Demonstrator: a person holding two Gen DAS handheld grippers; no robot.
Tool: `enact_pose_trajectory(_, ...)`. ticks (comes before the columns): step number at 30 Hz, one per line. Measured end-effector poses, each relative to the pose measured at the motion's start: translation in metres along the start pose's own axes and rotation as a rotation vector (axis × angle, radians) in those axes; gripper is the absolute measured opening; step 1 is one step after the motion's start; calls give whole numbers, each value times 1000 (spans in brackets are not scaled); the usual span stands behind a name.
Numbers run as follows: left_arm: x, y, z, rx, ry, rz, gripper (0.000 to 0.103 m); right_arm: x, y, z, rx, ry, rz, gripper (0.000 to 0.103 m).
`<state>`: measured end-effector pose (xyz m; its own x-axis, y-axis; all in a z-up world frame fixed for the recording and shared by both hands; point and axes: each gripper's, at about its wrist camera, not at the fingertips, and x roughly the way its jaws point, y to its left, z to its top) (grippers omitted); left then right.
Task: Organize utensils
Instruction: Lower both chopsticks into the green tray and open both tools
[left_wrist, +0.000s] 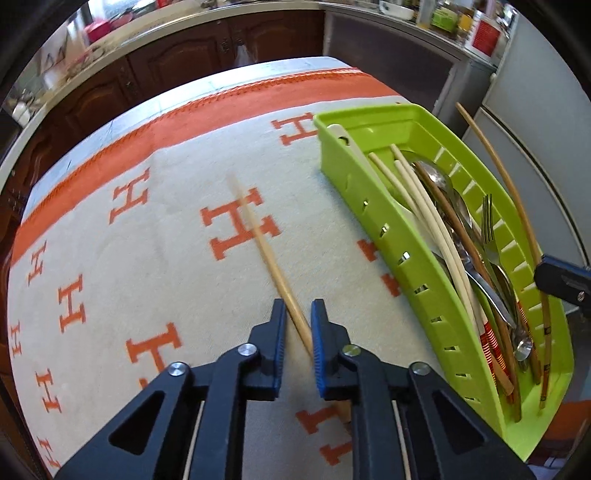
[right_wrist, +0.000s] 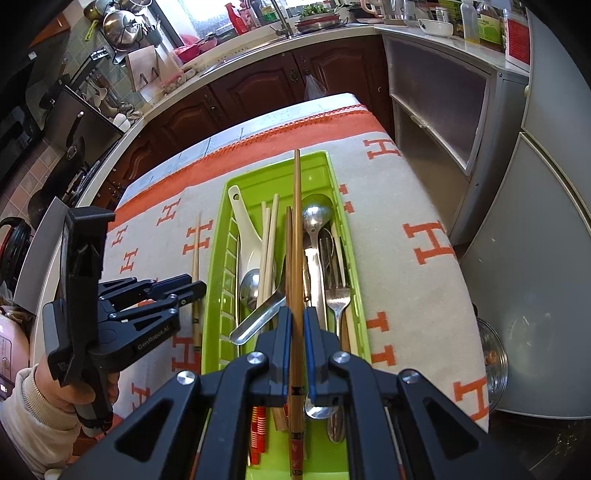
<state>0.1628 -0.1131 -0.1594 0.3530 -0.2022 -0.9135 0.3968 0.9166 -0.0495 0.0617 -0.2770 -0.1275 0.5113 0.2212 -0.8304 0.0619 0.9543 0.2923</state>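
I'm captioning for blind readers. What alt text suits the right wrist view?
The right claw grips a brown chopstick above a green tray of cutlery; the left claw closes around a pale chopstick on the orange-lettered cloth.

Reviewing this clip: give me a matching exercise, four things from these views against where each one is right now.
Things:
1. pale chopstick
2. dark brown chopstick
3. fork
4. white spoon

Places:
A. lying in the green tray, at its left side in the right wrist view
B. between the fingers of the right gripper, above the tray
C. on the cloth beside the tray, between the fingers of the left gripper
D. lying in the tray, at its right side in the right wrist view

Pairs: 1-C, 2-B, 3-D, 4-A
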Motion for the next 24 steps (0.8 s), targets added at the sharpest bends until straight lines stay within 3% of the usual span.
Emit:
enact_pose_trajectory(9,-13,28,-20,-222,52,-127,4,13,9,-5,-45,37,-11,7)
enact_pose_trajectory(15,-49,23,-26,-262,16,-198,4,15,9,-6,-66,45,-25,7)
enact_pose_trajectory(24,-90,-9,-4,-274,-37,-290,4,11,12,-1,-92,40,-55,7)
